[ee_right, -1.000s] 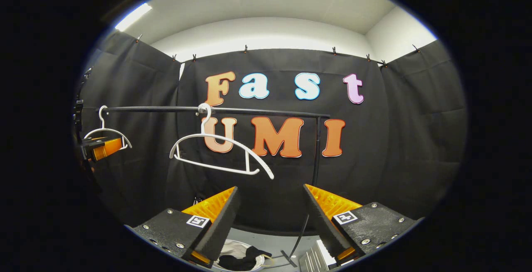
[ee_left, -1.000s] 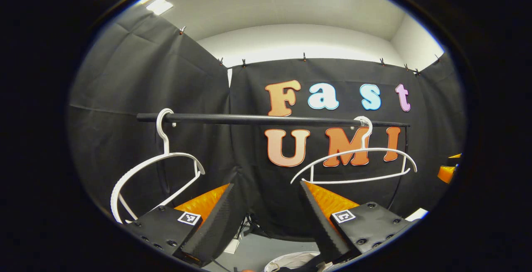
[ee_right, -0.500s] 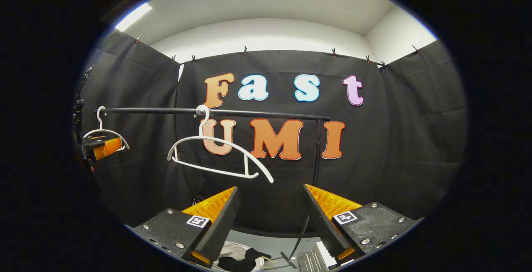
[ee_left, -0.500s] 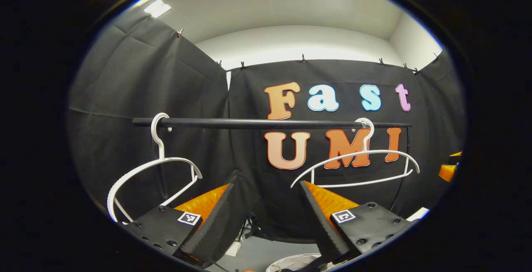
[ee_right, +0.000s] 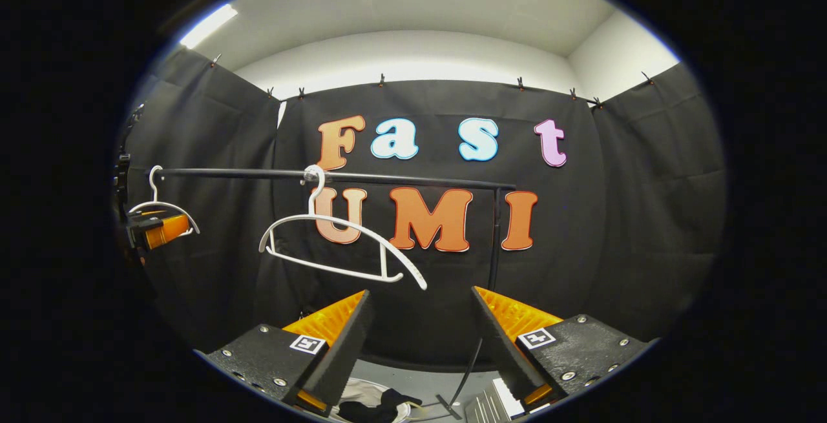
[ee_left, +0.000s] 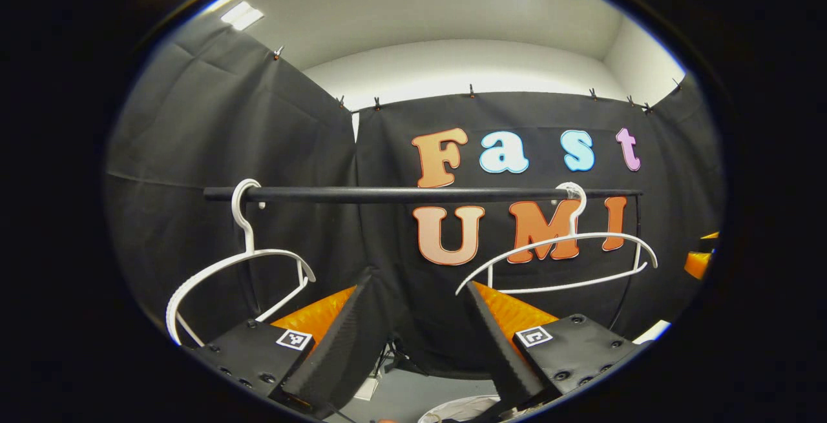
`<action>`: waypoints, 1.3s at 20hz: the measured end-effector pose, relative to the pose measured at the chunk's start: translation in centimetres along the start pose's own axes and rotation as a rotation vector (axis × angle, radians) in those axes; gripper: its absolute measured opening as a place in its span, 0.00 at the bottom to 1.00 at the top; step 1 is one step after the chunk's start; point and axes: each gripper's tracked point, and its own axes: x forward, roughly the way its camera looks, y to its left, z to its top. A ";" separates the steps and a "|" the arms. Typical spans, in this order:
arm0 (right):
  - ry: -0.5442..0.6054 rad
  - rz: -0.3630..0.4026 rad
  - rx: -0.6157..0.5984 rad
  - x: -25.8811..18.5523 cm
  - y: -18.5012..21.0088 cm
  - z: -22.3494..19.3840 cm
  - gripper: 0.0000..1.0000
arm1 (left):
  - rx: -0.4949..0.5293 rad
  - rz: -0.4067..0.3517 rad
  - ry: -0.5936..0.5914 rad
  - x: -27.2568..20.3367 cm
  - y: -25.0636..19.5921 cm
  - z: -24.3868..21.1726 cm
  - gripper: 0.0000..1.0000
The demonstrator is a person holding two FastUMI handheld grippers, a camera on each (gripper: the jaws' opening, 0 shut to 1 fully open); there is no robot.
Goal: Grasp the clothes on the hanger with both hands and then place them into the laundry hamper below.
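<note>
Two bare white hangers hang on the black rail (ee_left: 400,194): one at the left (ee_left: 240,267), one at the right (ee_left: 563,260). In the right gripper view the nearer hanger (ee_right: 336,242) hangs tilted, and the far one (ee_right: 157,205) sits by the rail's left end. A dark garment (ee_right: 380,406) lies in the white hamper (ee_right: 356,389) on the floor below; the hamper's rim (ee_left: 460,406) also peeks between my left fingers. My left gripper (ee_left: 420,339) is open and holds nothing; it also shows far left (ee_right: 158,229). My right gripper (ee_right: 420,339) is open and holds nothing.
The rack's upright post (ee_right: 495,236) stands at the rail's right end, with a thin dark strut (ee_right: 466,371) slanting to the grey floor. A pale slatted object (ee_right: 492,402) lies by my right finger. Black cloth walls close in on all sides.
Both views have shifted slightly, so the rail and hangers sit a little lower in frame. The left hanger has swung a bit. Both grippers stay open.
</note>
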 end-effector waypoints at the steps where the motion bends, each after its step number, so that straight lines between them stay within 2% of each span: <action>1: 0.000 -0.001 -0.001 0.1 0.0 0.0 0.93 | -0.001 0.002 -0.001 0.1 0.1 0.0 0.98; 12: -0.010 -0.008 -0.005 0.4 -0.2 0.2 0.92 | 0.009 -0.012 -0.009 0.6 -0.4 0.5 0.98; 13: -0.009 -0.007 -0.005 0.5 -0.2 0.2 1.00 | 0.008 -0.014 -0.010 0.8 -0.6 0.5 0.98; 25: -0.012 -0.011 -0.001 0.1 -0.7 0.2 1.00 | 0.017 -0.006 -0.015 0.4 -0.7 0.6 0.99; 26: -0.012 -0.010 0.000 0.0 -0.8 0.2 0.92 | 0.017 -0.004 -0.015 0.3 -0.7 0.7 0.99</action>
